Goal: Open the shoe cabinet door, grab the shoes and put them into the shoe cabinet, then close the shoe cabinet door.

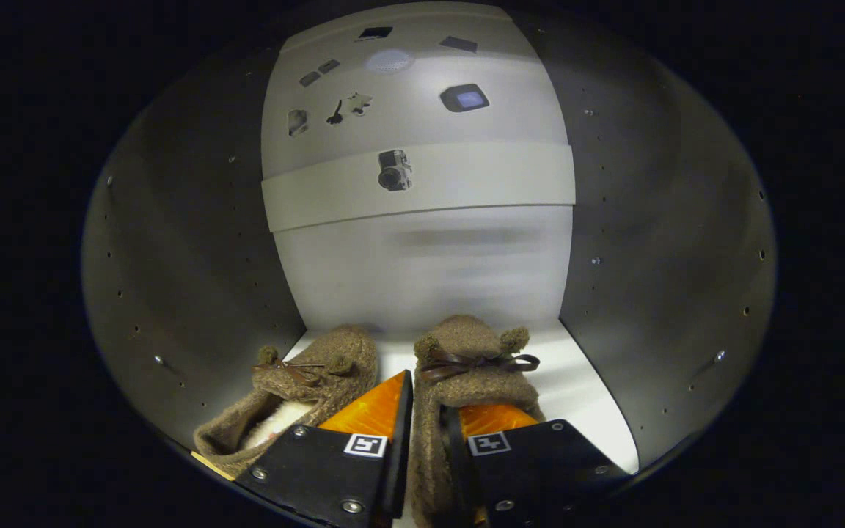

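Note:
Two brown fuzzy shoes with dark ribbon bows lie side by side on the white floor (584, 389) inside the shoe cabinet, toes toward the back wall. The right shoe (470, 352) has its inner side wall pinched between my fingers. My gripper (426, 400) is shut on that wall: the left finger (375, 414) stands in the gap between the two shoes, and the right finger (488, 422) reaches into the shoe's opening. The left shoe (320, 370) rests just left of the left finger, its pale lining showing.
Grey cabinet side walls (188, 279) with rows of small holes close in on both sides. Beyond the shoes the pale back wall (422, 271) rises, crossed by a horizontal band (481, 180) that carries small pictures.

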Demonstrator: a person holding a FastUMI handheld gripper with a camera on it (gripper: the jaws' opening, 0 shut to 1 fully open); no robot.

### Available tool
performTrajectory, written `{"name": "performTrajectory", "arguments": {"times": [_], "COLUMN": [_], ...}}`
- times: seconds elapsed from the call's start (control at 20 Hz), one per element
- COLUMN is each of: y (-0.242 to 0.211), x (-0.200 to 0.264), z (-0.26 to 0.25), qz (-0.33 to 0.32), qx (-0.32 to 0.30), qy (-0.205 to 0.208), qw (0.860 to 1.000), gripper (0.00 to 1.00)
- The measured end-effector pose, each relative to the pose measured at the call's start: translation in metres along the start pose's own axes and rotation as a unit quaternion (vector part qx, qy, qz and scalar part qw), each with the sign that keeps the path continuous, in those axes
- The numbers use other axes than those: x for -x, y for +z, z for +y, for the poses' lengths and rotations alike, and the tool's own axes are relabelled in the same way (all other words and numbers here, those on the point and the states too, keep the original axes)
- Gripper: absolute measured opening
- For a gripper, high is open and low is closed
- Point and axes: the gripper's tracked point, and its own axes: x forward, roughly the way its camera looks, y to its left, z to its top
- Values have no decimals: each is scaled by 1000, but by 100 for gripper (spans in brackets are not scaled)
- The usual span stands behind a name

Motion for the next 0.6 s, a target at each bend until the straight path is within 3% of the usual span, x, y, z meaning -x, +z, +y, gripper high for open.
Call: {"name": "performTrajectory", "arguments": {"times": [0.15,0.6], "y": [-1,14], "x": [11,80], "z": [2,26], "qz": [2,-40], "qx": [2,30], "qy": [-3,-36], "qw": [1000,998], "gripper": [41,70]}}
